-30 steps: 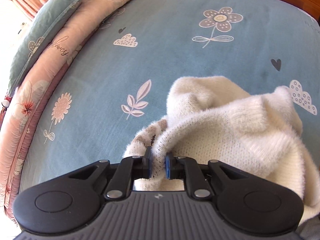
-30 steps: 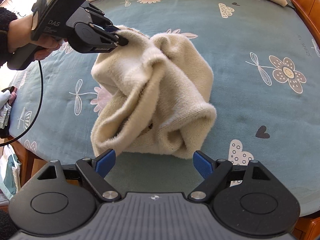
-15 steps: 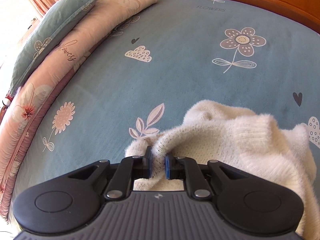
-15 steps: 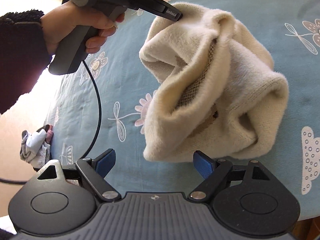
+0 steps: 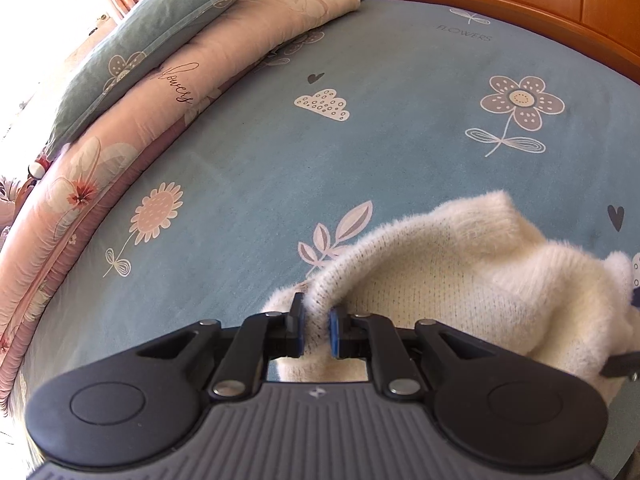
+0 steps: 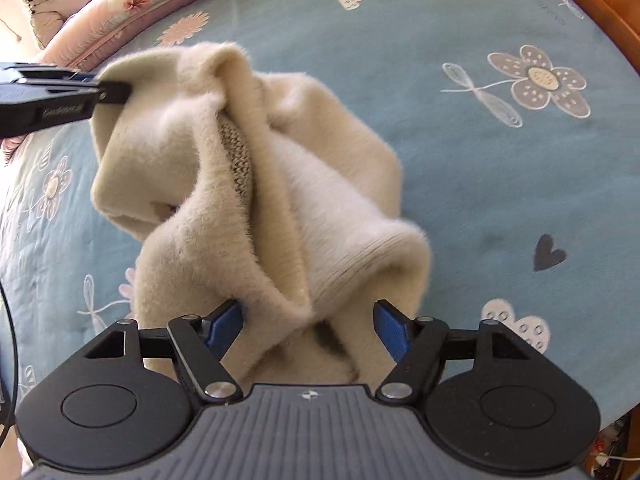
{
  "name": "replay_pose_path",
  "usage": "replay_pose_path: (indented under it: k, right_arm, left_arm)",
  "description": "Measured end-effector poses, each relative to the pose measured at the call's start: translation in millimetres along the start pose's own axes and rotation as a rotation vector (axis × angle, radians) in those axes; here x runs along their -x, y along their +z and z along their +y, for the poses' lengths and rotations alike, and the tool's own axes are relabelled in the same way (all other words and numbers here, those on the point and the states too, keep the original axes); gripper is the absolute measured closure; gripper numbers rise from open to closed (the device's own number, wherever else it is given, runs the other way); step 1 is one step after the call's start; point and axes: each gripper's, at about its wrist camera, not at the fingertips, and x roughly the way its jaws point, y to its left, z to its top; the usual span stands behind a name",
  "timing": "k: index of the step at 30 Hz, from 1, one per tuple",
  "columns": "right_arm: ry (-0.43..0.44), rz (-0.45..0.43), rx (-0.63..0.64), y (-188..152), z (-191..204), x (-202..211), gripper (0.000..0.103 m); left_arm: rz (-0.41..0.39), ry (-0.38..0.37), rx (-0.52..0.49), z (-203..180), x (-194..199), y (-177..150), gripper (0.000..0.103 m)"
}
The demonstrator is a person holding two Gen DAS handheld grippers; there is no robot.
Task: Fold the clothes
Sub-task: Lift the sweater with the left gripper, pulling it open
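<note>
Both wrist cameras are looking steeply down at the bed [image 5: 360,152] from close range — sharing the cream sweater [image 6: 256,184], each from opposite ends.

Left gripper [image 6: 108,90] body cut off by the right-wrist view's left edge. Sweater [image 6: 256,184] near hem hidden behind right gripper [image 6: 308,326]. Person [image 6: 52,4] far left, partly cropped. Sweater's inner folds unreadable.

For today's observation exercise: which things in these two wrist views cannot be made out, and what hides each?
- Left wrist view: the fluffy cream knitted sweater is cut off by the right edge.
- Right wrist view: the left tongs are cropped by the left edge; no hand shows.
- Right wrist view: the sweater's near hem is hidden behind the right tongs.
</note>
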Motion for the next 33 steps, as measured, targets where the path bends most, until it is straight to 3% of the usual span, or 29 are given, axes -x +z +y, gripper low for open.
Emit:
replay_pose_path:
  k: [5, 11, 17, 22, 27, 33]
  right_arm:
    - [-0.001, -0.058, 0.0, 17, -9, 24, 0.026]
    - [0.099, -0.004, 0.037, -5, 3, 39, 0.022]
    - [0.133, 0.058, 0.2, -40, 31, 44, 0.02]
    - [0.13, 0.107, 0.266, -44, 42, 42, 0.019]
    - [0.078, 0.13, 0.355, -42, 49, 35, 0.019]
    - [0.016, 0.159, 0.446, -37, 61, 33, 0.01]
  left_arm:
    - [-0.027, 0.007, 0.049, 15, 2, 15, 0.092]
    - [-0.042, 0.025, 0.127, 36, 5, 12, 0.091]
    - [0.074, 0.094, 0.25, 74, -8, -54, 0.09]
    - [0.179, 0.169, 0.333, 103, -21, -111, 0.089]
    - [0.242, 0.185, 0.39, 109, -29, -139, 0.086]
    - [0.213, 0.171, 0.389, 102, -20, -142, 0.083]
